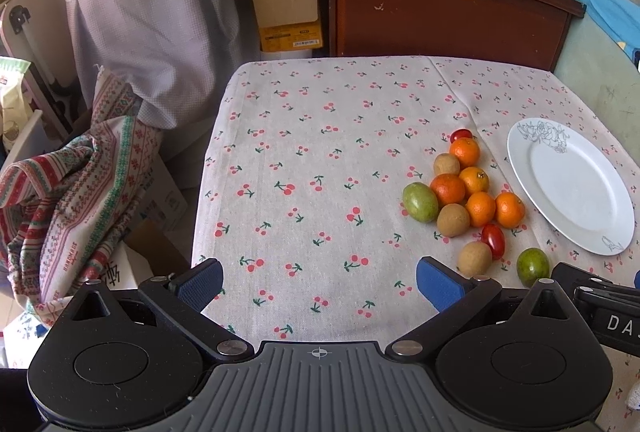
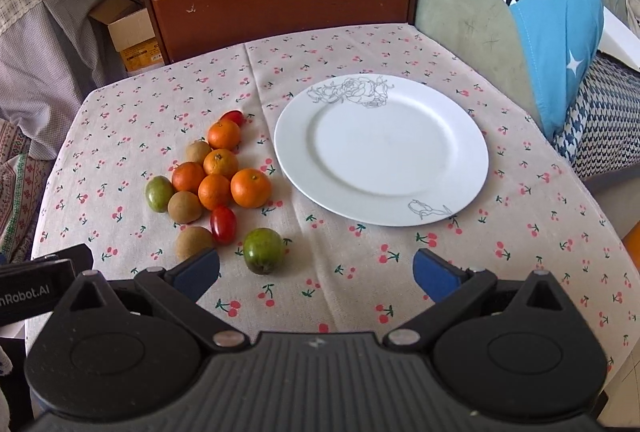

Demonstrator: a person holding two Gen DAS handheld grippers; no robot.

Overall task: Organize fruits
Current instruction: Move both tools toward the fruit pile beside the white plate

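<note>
While nothing has yet been lifted, the fruits [image 2: 212, 183] lie bunched on the bench [image 2: 360, 272], at nine o'clock from the white plate [image 2: 460, 167] and just beside its rim without touching it. They look small, light and rounded, likely to roll on a nudge. The orange citrus [image 2: 251, 187] have dimpled skin that should grip well; taking one across its middle seems safest. The two red tomatoes [image 2: 223, 225] are glossy, oblong and probably soft, so a gentle squeeze across the short axis seems wise. The brown fruits [image 2: 184, 207] look matte and firm, and the green ones [image 2: 263, 251] smooth and egg-shaped; one of these sits apart at six o'clock of the cluster, nearest the right gripper [image 2: 316, 272].

The plate is glazed, shallow and bare, with a grey line-drawn flower at its rim, and is probably slick. A cherry-print cloth [image 1: 320, 151] covers the bench, woven and slightly creased.

Both the right gripper and the left gripper [image 1: 320, 284] hang above the bench with jaws spread wide and nothing between them.
</note>
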